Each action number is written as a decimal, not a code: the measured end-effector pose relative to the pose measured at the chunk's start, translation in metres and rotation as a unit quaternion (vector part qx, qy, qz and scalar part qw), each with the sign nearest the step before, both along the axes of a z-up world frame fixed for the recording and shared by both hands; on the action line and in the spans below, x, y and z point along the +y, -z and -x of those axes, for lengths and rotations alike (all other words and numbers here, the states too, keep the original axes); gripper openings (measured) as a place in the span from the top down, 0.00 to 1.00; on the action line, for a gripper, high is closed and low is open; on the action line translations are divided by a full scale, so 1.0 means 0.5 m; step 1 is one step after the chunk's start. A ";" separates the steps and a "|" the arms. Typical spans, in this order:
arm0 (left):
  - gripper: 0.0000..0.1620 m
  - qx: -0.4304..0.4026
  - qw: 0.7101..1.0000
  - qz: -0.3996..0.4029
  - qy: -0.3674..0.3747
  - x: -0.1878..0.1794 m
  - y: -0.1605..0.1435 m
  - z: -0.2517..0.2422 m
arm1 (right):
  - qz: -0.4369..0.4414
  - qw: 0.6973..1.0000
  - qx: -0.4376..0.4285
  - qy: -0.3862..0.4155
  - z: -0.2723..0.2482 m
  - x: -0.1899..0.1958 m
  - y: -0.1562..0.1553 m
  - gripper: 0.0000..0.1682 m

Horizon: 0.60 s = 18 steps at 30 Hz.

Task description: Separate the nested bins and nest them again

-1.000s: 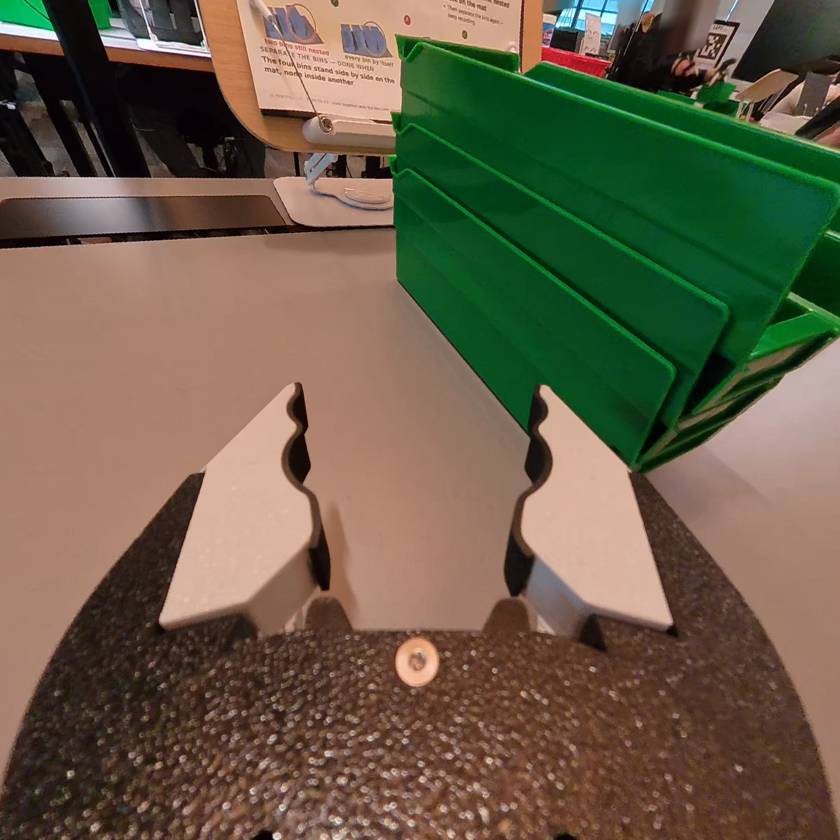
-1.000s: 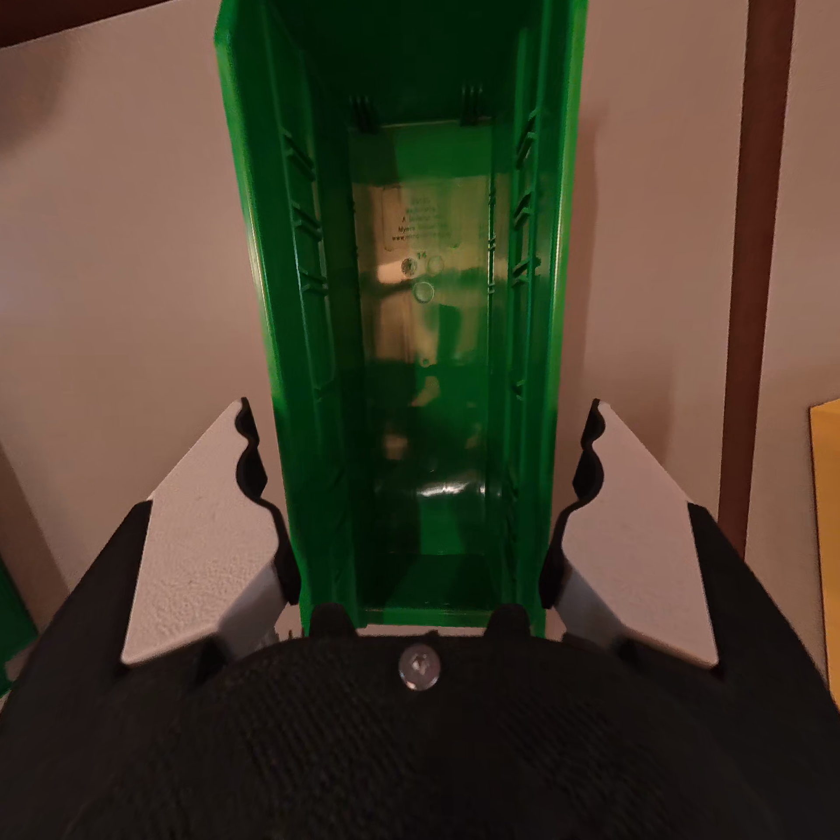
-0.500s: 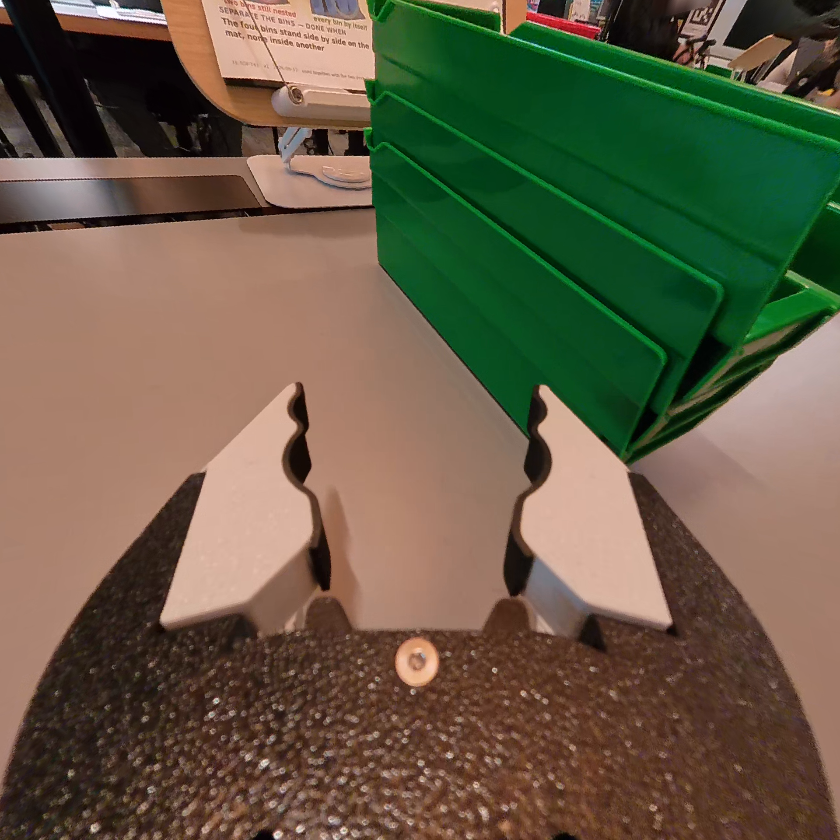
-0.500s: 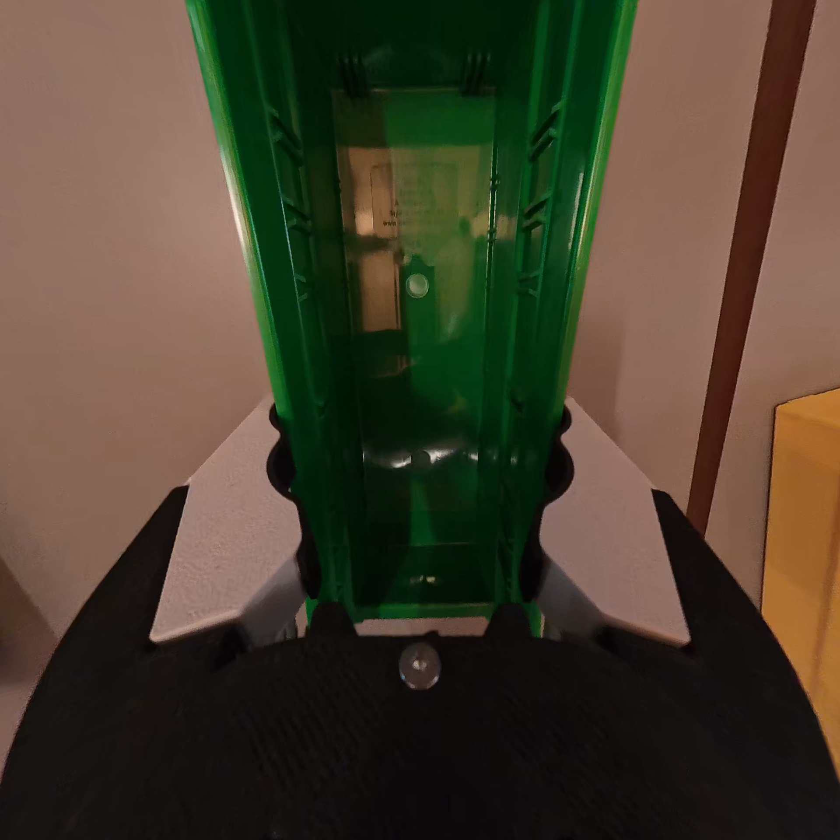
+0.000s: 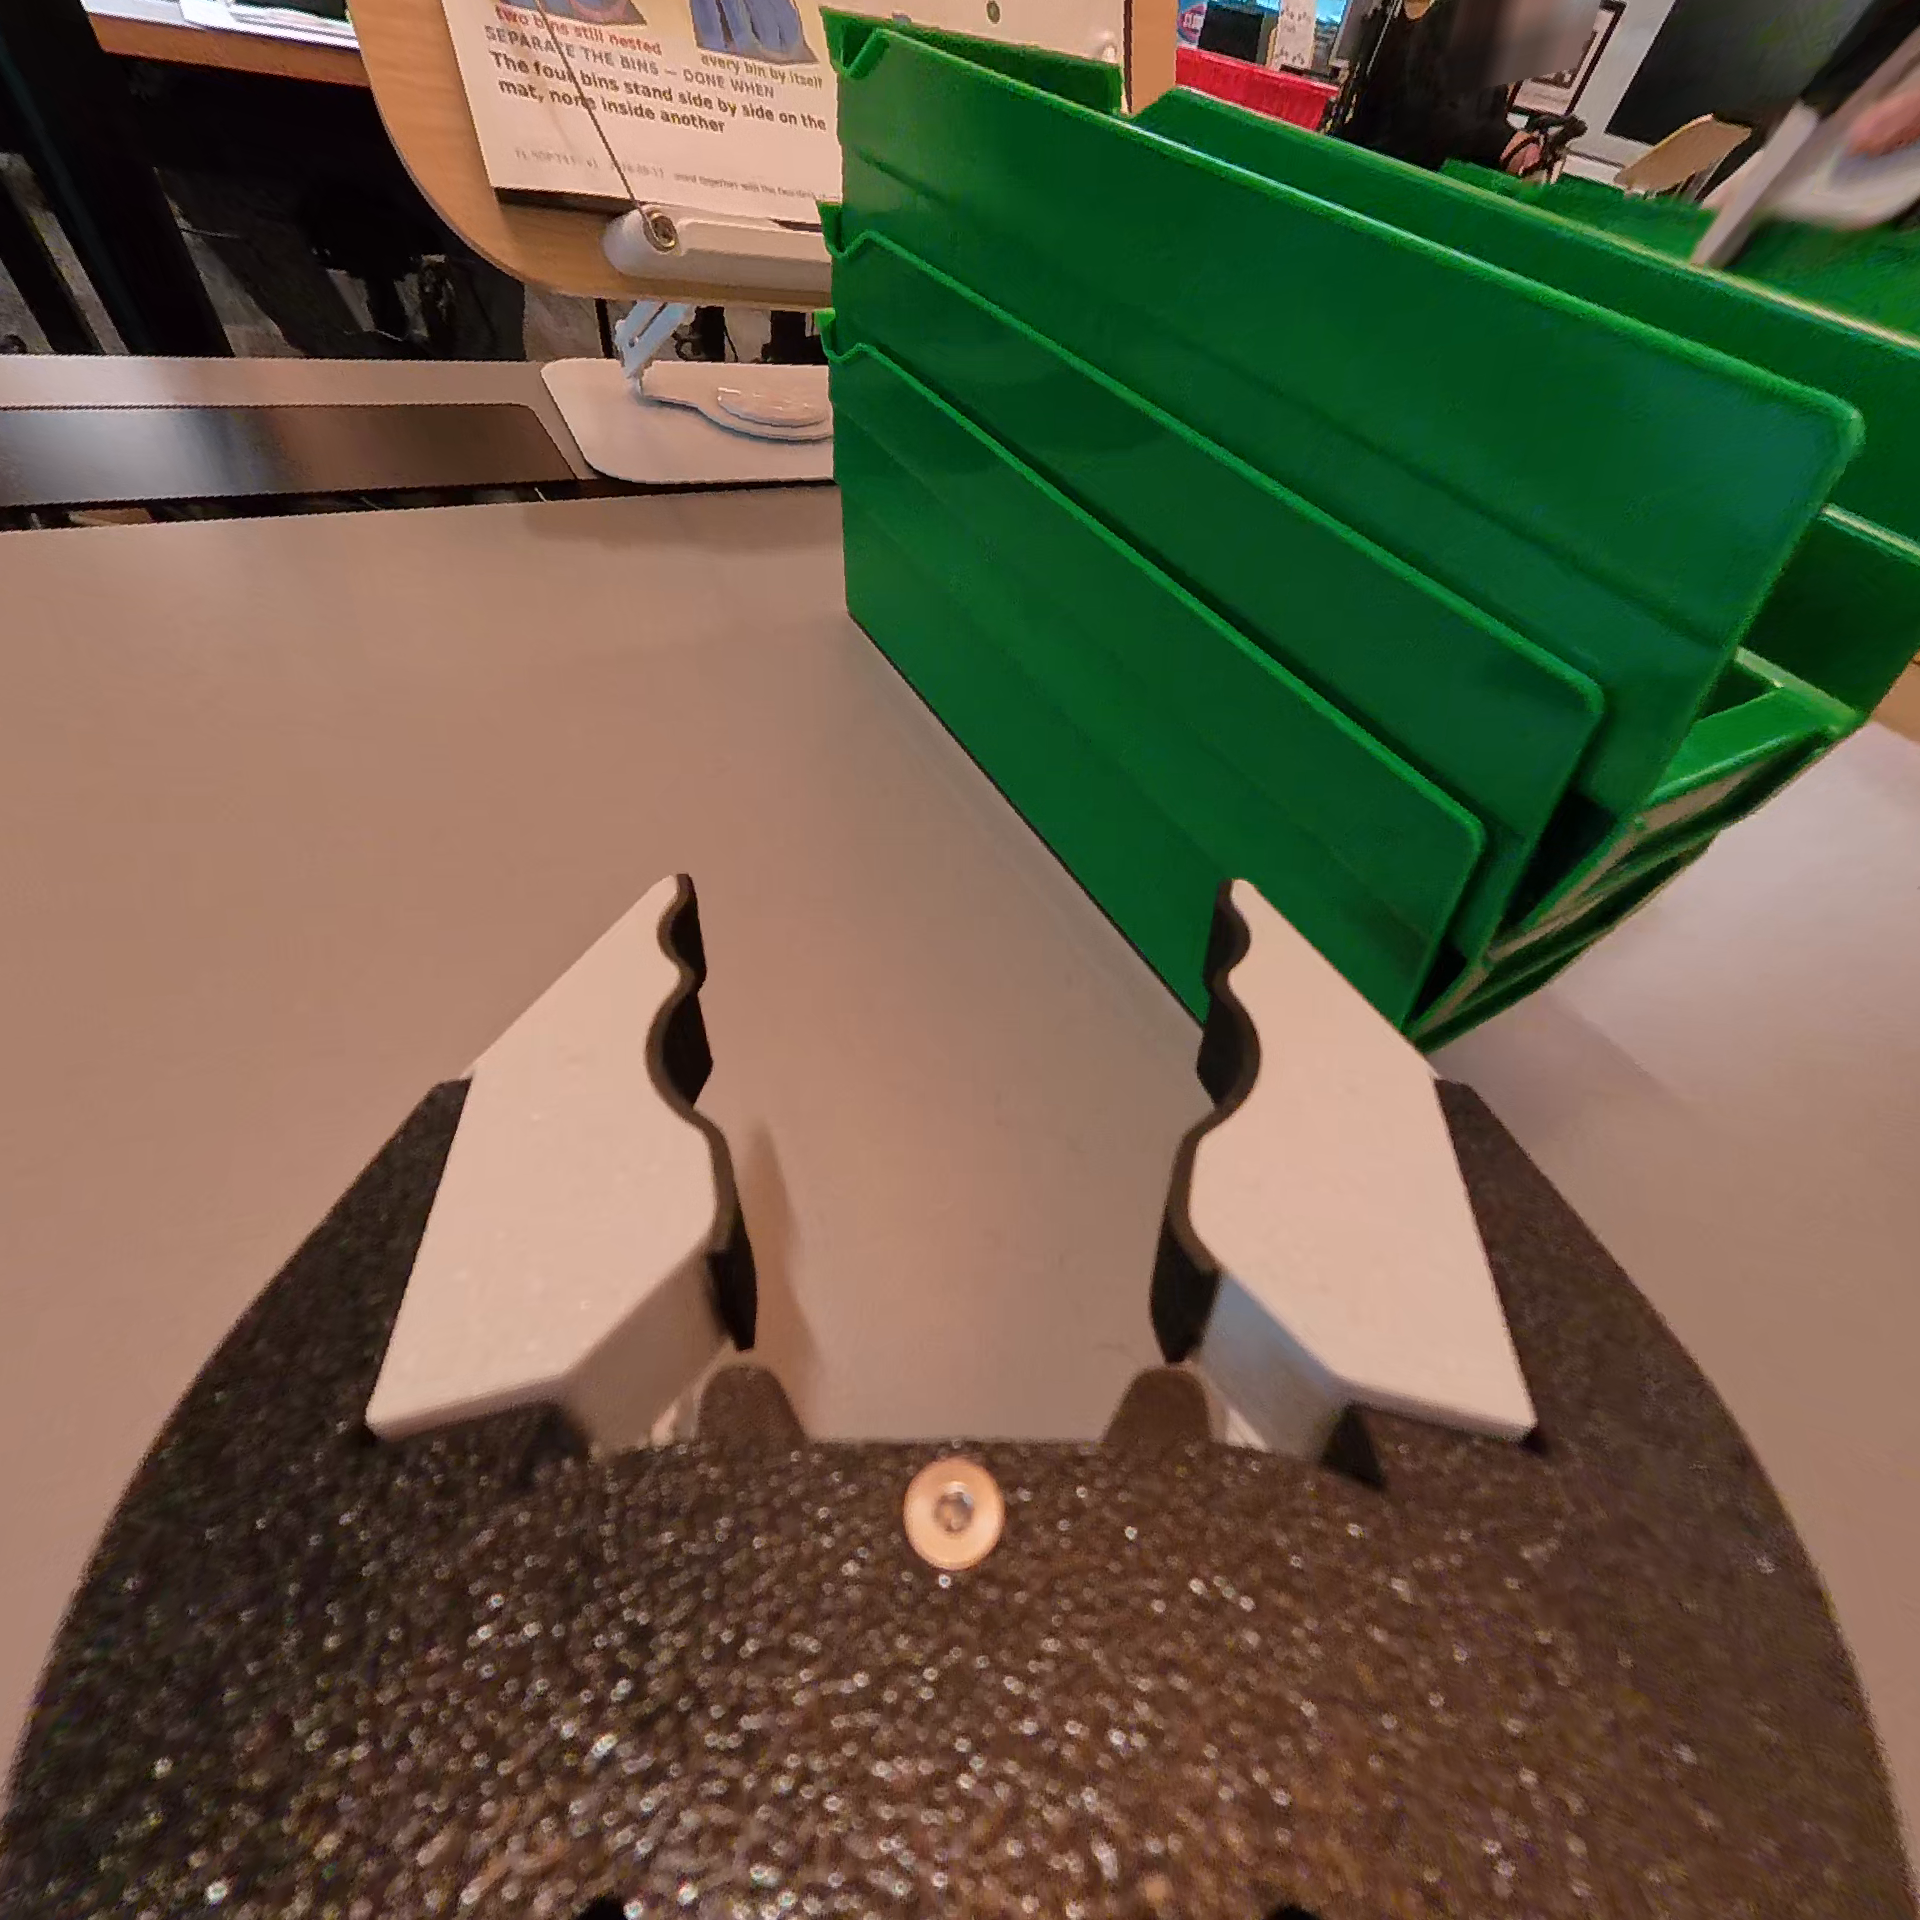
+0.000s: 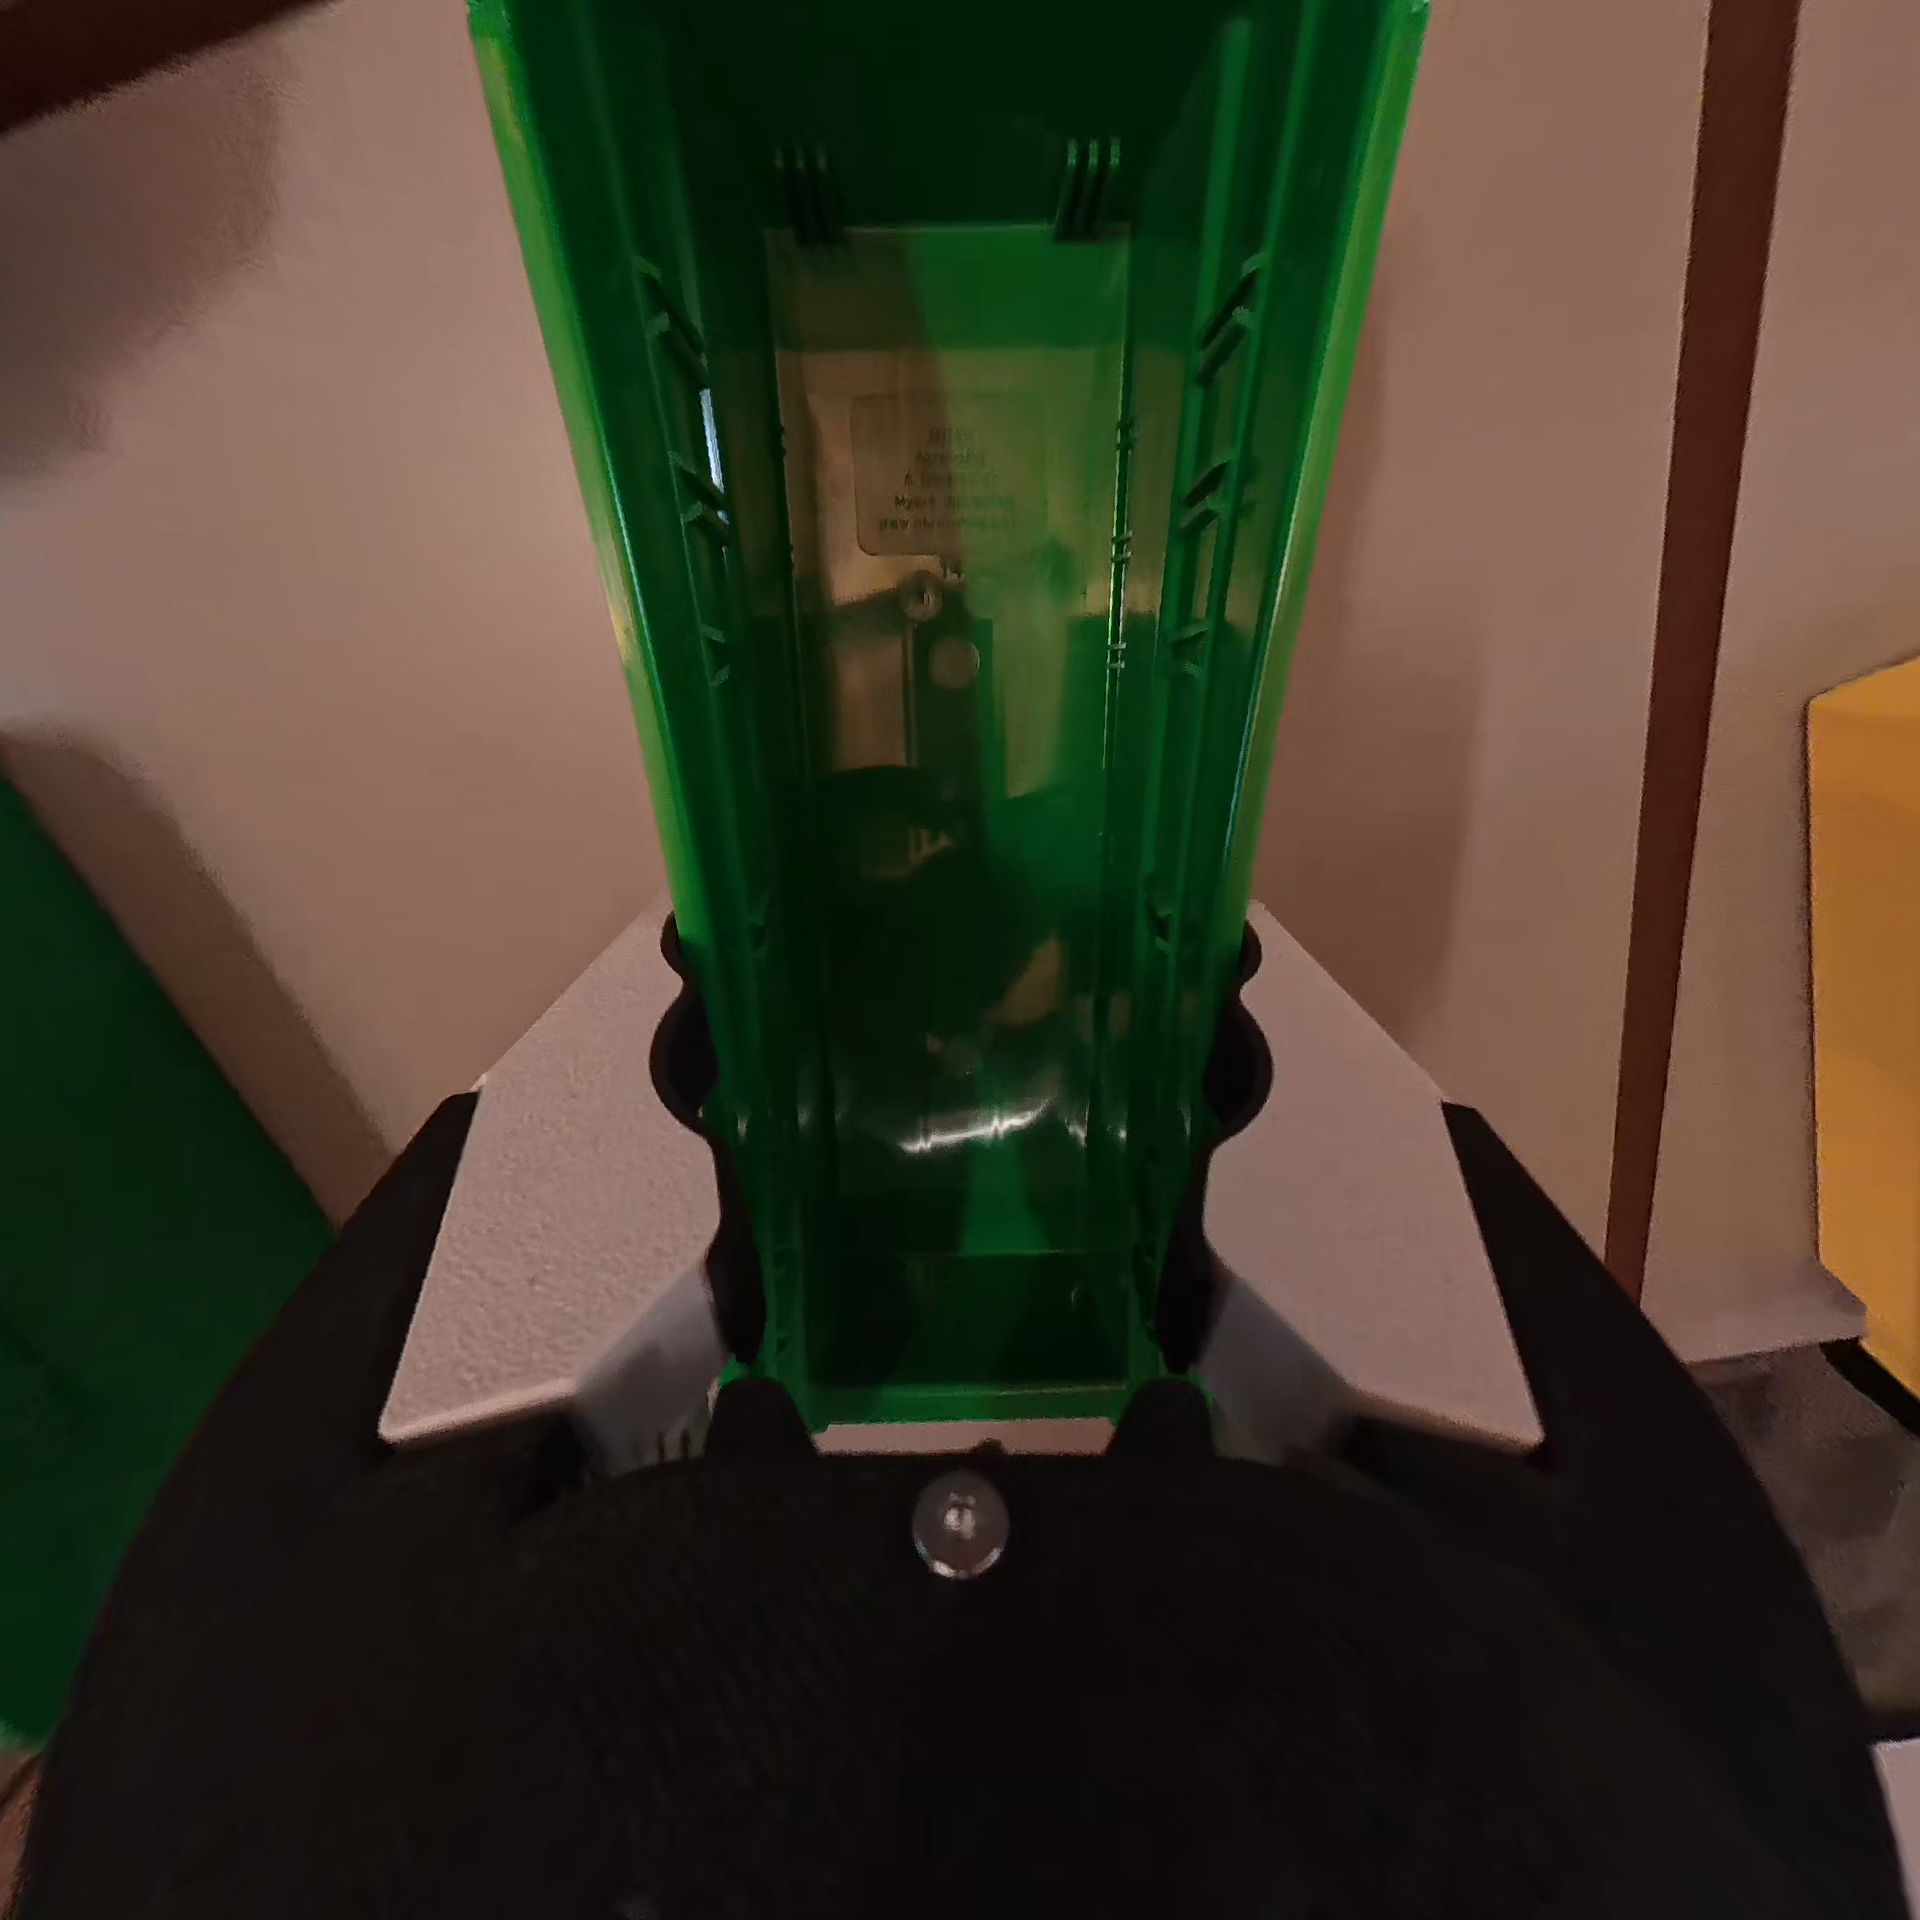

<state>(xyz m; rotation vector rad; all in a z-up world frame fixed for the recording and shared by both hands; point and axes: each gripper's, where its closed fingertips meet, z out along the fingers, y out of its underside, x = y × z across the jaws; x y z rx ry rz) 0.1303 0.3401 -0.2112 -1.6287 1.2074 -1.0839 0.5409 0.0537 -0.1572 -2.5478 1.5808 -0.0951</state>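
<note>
In the left wrist view a stack of several nested green bins point(image 5: 1195, 540) stands on the grey table point(image 5: 364, 779), to the right of and beyond my left gripper point(image 5: 956, 914), which is open and empty above the table. In the right wrist view my right gripper point(image 6: 961, 935) is shut on the two side walls of a single long narrow green bin point(image 6: 956, 623). I look down into its open top; the bin runs away from the gripper over the table point(image 6: 364, 623). Another green piece point(image 6: 114, 1195) shows at the left edge.
A clipboard with an instruction sheet point(image 5: 665, 114) stands on a white stand point(image 5: 707, 410) behind the stack. A person point(image 5: 1434, 83) is far back right. A brown strip point(image 6: 1704, 623) crosses the table on the right, with a yellow object point(image 6: 1870, 987) beyond it.
My right gripper closed on the single green bin's walls and shifted with it; the green piece entered at the left. My left gripper stayed open, its view shifting slightly toward the stack.
</note>
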 end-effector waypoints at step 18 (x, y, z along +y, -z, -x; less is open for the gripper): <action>0.41 -0.023 0.999 0.020 0.009 -0.005 -0.035 0.016 | -0.163 0.979 -0.033 -0.116 0.371 0.470 -0.333 0.42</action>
